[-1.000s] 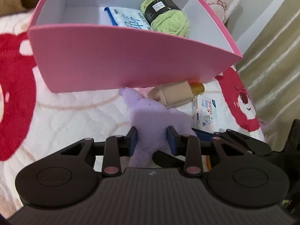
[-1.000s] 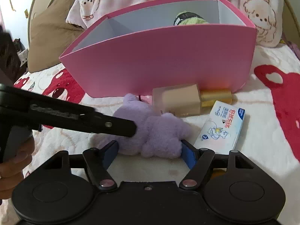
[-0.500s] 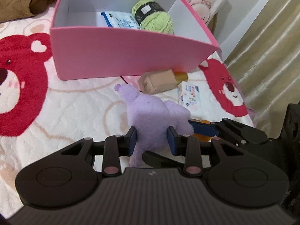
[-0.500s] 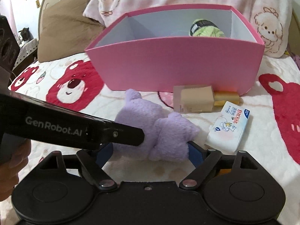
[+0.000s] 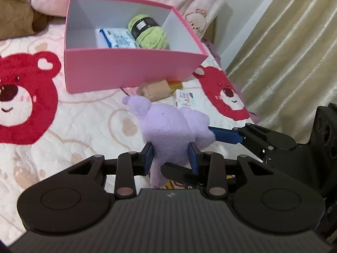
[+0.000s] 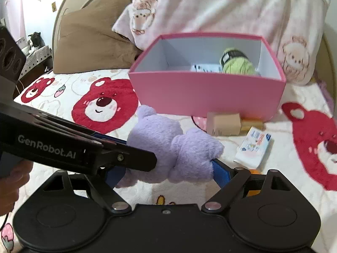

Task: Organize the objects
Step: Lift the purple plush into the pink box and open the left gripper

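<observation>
A purple plush toy [image 5: 170, 124] [image 6: 168, 147] hangs above the bedspread, held by both grippers. My left gripper [image 5: 170, 157] is shut on its narrow lower part. My right gripper [image 6: 166, 172] is shut on its wider body from the side; its blue finger [image 5: 225, 136] shows in the left wrist view. The open pink box [image 5: 130, 71] [image 6: 206, 97] stands beyond, holding a green yarn ball [image 5: 149, 31] [image 6: 238, 65] and a white tissue pack [image 5: 118, 38].
A beige bottle with a gold cap [image 5: 157, 87] [image 6: 225, 123] and a small white tissue pack [image 5: 184, 99] [image 6: 252, 147] lie on the bear-print bedspread in front of the box. Pillows [image 6: 210, 6] lie behind it. A curtain [image 5: 284, 52] hangs to the right.
Both grippers have lifted the plush toy off the bedspread and pulled back and up from the box, which now looks smaller and shows more of its inside.
</observation>
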The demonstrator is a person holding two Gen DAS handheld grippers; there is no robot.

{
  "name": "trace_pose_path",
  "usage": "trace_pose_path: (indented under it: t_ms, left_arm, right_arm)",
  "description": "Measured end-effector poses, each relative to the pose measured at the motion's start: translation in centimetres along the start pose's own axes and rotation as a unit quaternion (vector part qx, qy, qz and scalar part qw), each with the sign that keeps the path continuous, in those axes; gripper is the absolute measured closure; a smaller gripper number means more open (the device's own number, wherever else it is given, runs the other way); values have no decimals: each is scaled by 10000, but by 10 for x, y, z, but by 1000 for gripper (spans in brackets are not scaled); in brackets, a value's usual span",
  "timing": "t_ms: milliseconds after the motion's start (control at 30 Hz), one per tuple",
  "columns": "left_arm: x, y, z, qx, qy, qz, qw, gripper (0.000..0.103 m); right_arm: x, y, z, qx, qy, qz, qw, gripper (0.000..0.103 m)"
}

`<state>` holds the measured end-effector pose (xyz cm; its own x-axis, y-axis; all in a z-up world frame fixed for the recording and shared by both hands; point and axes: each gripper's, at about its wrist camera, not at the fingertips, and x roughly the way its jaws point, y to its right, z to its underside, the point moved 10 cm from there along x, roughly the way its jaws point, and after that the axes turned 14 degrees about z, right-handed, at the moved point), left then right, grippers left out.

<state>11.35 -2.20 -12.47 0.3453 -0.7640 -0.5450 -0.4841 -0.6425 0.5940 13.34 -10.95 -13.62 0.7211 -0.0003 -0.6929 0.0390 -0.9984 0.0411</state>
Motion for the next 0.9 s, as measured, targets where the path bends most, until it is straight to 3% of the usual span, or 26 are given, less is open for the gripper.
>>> trace_pose_path:
  t_ms: [200, 467, 567, 700, 900]
  left_arm:
    - [-24, 15, -17, 466, 213, -310, 9982, 70]
    - [-51, 27, -56, 665, 299, -311, 9969, 70]
    - [-58, 31, -80, 728, 243, -378, 9963, 69]
    - [-63, 38, -119, 1239, 207, -703, 9896, 69]
    - [-51, 23, -173, 1307, 78, -965, 9867, 69]
  right_arm:
    - [-21, -7, -14, 155, 56, -107, 9998, 19]
    - [-43, -12, -56, -46, 469, 26, 9989, 26]
    - [-47, -10, -81, -183, 561, -13, 9983, 27]
    - [-43, -5, -119, -195, 623, -130, 9978, 28]
    - [-19, 7, -162, -157, 675, -233, 9973, 29]
